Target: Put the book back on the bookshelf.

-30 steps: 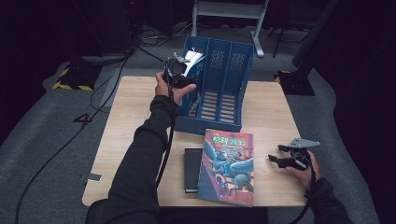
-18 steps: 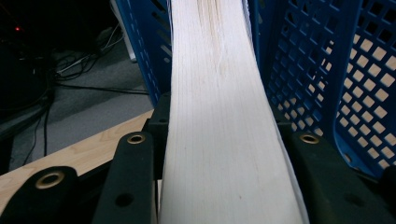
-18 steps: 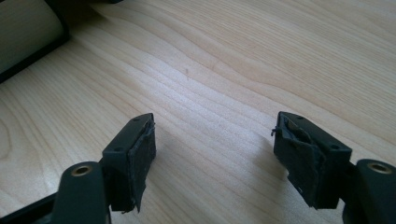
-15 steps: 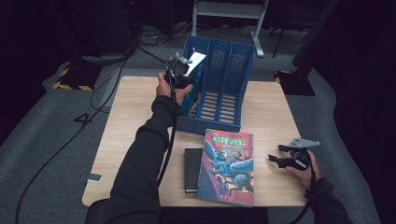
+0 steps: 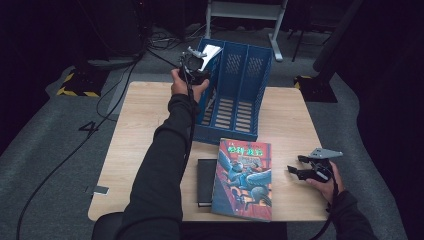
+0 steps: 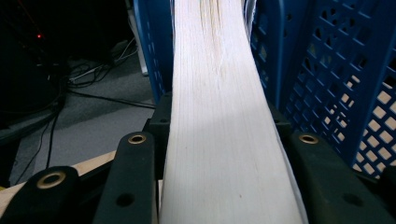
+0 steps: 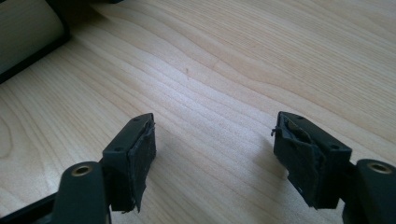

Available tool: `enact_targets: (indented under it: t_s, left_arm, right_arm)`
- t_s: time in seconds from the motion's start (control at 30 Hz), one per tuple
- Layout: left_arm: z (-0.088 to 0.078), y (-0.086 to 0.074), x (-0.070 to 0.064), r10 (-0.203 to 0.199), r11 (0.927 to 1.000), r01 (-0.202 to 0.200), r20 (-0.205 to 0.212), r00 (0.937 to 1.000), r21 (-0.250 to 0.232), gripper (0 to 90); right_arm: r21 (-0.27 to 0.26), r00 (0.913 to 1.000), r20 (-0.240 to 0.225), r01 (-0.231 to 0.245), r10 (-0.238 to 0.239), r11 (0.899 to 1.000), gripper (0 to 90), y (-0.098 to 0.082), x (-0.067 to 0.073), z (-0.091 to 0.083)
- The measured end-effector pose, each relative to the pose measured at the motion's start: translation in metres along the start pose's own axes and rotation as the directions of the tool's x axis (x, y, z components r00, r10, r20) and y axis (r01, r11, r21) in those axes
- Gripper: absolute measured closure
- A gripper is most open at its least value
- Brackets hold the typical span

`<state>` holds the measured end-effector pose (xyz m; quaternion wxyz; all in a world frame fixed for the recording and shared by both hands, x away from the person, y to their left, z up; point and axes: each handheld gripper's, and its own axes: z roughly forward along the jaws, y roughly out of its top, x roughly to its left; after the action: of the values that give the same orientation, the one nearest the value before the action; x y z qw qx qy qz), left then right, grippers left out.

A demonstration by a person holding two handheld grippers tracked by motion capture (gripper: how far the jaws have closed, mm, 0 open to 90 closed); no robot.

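Matt paper book edge [image 6: 219,116], perforated blue plastic file rack [image 5: 240,85], smooth pale wood table [image 7: 224,60].

Blue file rack [image 5: 235,95] blocks table's far middle, bare wood either side (wide).

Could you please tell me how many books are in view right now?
3: one clamped in the left gripper at the blue file rack; a colourful book and a black book lying on the table.

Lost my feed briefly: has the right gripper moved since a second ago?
No. The right gripper rests at the same spot on the table, right of the colourful book, jaws open.
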<state>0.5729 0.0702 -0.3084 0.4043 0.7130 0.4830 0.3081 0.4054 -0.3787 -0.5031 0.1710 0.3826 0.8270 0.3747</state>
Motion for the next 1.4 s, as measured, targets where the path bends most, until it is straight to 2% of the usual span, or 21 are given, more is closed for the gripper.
enact_targets:
  t_s: [0.13, 0.2, 0.4, 0.5, 0.67, 0.77, 1.0, 1.1, 1.17, 1.2, 1.3, 1.4]
  left_arm:
    - [0.011, -0.01, 0.0, -0.023, 0.9997, 0.023, -0.013, 0.9997, 0.01, 60.4]
    - [0.011, -0.011, 0.0, -0.051, 0.9986, 0.051, -0.017, 0.9986, -0.015, 60.2]
    - [0.011, -0.011, -0.004, -0.052, 0.9986, 0.052, -0.036, 0.998, -0.01, 58.9]
    - [0.01, -0.012, -0.002, -0.049, 0.9988, 0.049, -0.026, 0.9985, -0.004, 57.6]
    - [0.003, -0.011, 0.003, -0.028, 0.9996, 0.028, -0.031, 0.9991, -0.004, 49.2]
    - [-0.002, -0.011, 0.008, -0.034, 0.9994, 0.034, 0.001, 0.9994, 0.004, 41.8]
    - [-0.02, -0.015, 0.016, 0.001, 0.9999, -0.001, 0.043, 0.9991, -0.016, 35.2]
    - [-0.03, -0.021, 0.02, 0.03, 0.9993, -0.028, 0.079, 0.9964, -0.026, 34.5]
    - [-0.033, -0.021, 0.02, 0.04, 0.9989, -0.038, 0.086, 0.9955, -0.025, 33.3]
    - [-0.04, -0.023, 0.023, 0.061, 0.9975, -0.057, 0.095, 0.9936, -0.041, 33.0]
    - [-0.052, -0.027, 0.027, 0.064, 0.9961, -0.056, 0.125, 0.9901, -0.068, 32.3]
    - [-0.063, -0.032, 0.032, 0.092, 0.9939, -0.082, 0.137, 0.9863, -0.074, 31.4]
  right_arm:
    - [0.0, 1.0, -0.001, 0.004, -0.004, 1.0, 30.1, 0.0, 0.0, 0.0]
    - [-0.001, 1.0, -0.001, 0.005, -0.005, 1.0, 30.1, 0.0, 0.0, 0.0]
    - [-0.003, 1.0, -0.002, -0.002, 0.002, 1.0, 30.1, 0.0, 0.0, 0.0]
    - [-0.002, 1.0, 0.0, 0.001, -0.001, 1.0, 30.1, 0.0, 0.0, 0.0]
    - [-0.001, 1.0, 0.0, 0.001, -0.001, 1.0, 30.1, 0.0, 0.0, 0.0]
    - [-0.002, 1.0, -0.001, 0.001, -0.001, 1.0, 30.1, -0.001, 0.0, 0.0]
    - [-0.002, 1.0, 0.003, 0.001, -0.001, 1.0, 30.0, 0.0, 0.0, 0.0]
    - [-0.002, 1.0, 0.003, 0.001, -0.001, 1.0, 30.0, 0.0, 0.0, 0.0]
    - [-0.002, 1.0, 0.004, 0.0, 0.0, 1.0, 30.0, 0.0, 0.0, 0.0]
    - [-0.001, 1.0, 0.006, -0.001, 0.001, 1.0, 30.0, 0.0, 0.001, 0.0]
    - [0.0, 1.0, 0.008, 0.0, 0.0, 1.0, 29.8, 0.0, 0.001, 0.0]
    - [-0.002, 1.0, 0.007, -0.001, 0.001, 1.0, 29.9, 0.0, 0.001, 0.0]
